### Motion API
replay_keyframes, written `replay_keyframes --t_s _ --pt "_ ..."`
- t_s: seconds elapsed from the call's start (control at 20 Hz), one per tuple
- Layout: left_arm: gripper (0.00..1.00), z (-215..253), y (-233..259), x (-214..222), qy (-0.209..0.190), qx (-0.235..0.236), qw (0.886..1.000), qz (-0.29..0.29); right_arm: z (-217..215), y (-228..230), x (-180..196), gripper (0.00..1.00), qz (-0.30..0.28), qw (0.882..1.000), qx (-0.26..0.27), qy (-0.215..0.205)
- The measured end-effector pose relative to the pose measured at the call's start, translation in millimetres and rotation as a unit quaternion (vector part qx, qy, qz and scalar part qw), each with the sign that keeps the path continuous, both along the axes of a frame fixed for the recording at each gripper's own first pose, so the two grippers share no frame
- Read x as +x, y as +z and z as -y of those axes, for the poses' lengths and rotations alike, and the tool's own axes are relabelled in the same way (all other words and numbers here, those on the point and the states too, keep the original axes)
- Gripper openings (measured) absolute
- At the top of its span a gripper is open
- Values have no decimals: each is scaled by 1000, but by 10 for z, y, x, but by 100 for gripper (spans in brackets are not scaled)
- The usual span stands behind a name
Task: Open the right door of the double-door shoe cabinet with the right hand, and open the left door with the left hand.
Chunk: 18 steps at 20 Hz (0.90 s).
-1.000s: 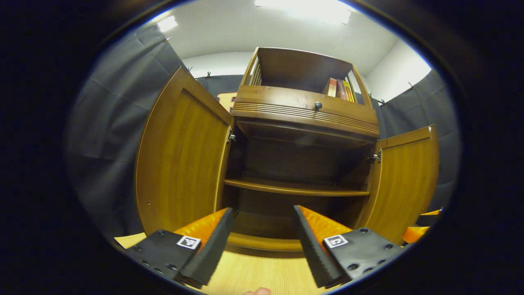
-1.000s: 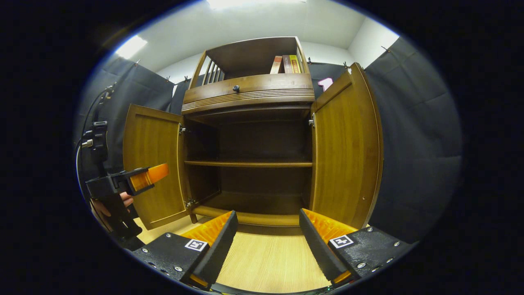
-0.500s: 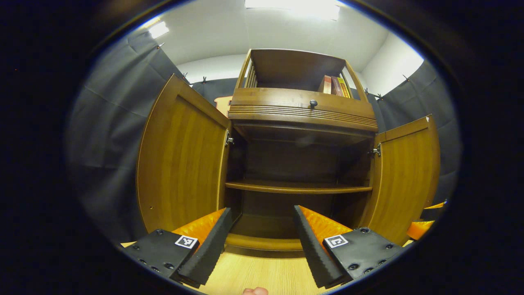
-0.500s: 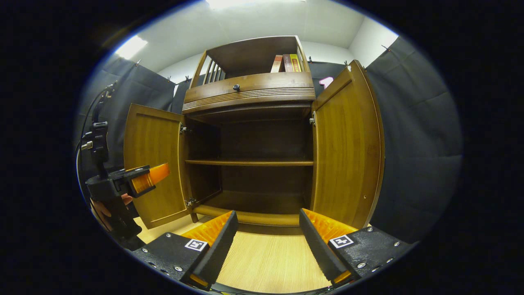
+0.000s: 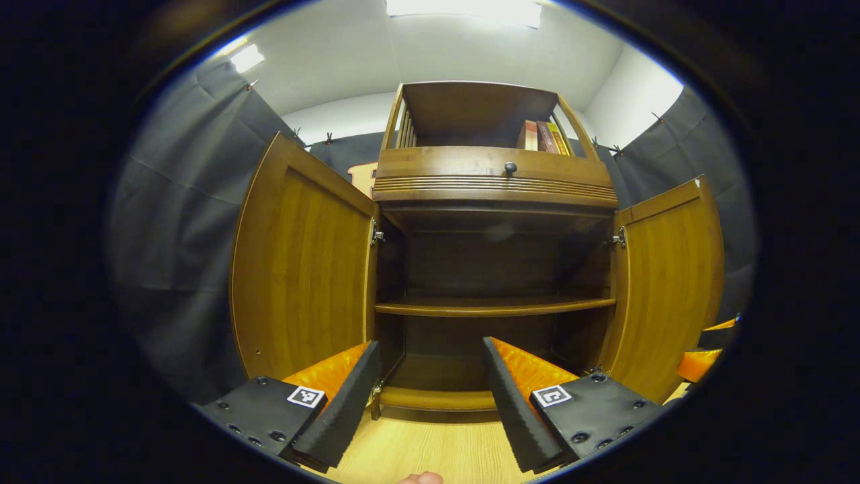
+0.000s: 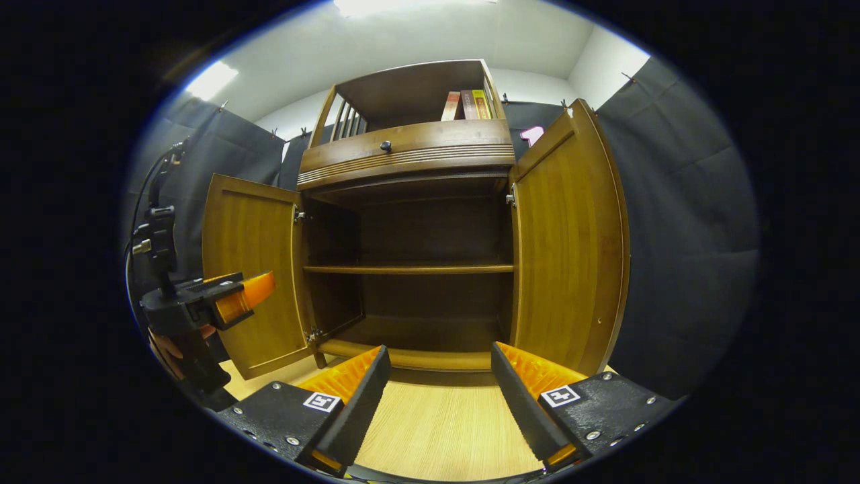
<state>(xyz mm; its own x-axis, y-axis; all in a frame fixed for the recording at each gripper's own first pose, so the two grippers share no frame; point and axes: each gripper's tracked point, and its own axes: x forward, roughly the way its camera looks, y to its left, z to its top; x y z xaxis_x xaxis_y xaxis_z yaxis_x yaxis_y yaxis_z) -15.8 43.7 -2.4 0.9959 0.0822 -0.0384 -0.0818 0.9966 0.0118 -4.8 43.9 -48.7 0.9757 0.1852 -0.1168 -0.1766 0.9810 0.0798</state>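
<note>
Both my left tongs (image 5: 430,393) and right tongs (image 6: 437,400) hang released, gripping nothing, near the cabinet (image 5: 494,178), whose left door (image 5: 302,262) and right door (image 6: 568,249) stand wide open.

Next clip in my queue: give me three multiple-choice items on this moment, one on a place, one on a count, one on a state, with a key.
1. Where do the books stand?
A. the top open shelf, right end
B. the middle shelf
C. the floor

2. How many knobs show on the drawer front?
A. none
B. one
C. three

3. How do the cabinet's two doors stand?
A. both shut
B. one open only
C. both open

Key: 1 A, the spines lean at the right end above the drawer. 2 B, a single dark knob sits on it. 3 C, the left door and the right door are swung out, baring the inner shelf, while the left gripper and the right gripper are open, off both.
</note>
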Motion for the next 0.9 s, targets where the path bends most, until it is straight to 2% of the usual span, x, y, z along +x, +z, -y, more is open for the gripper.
replay_keyframes --t_s 0.05,0.15,0.75,0.8,0.85,0.9 --pt "95 1 -15 -10 0 2 1000 -1 -2 2 0 100 0 1000 0 0" --pt "95 -10 -36 -27 0 3 1000 -4 6 -5 9 93 -1 1000 0 -2" --pt "95 -17 -56 2 -3 7 1000 -7 -14 -7 27 93 -1 1000 0 -3" --pt "95 -18 -49 -3 -3 7 1000 -6 -9 7 26 100 0 1000 0 -4" --pt "95 -23 -46 -3 -3 8 1000 -6 -3 6 22 93 0 1000 0 -5" --pt "95 -23 -46 4 -3 9 1000 -5 3 9 20 93 0 1000 0 -6"
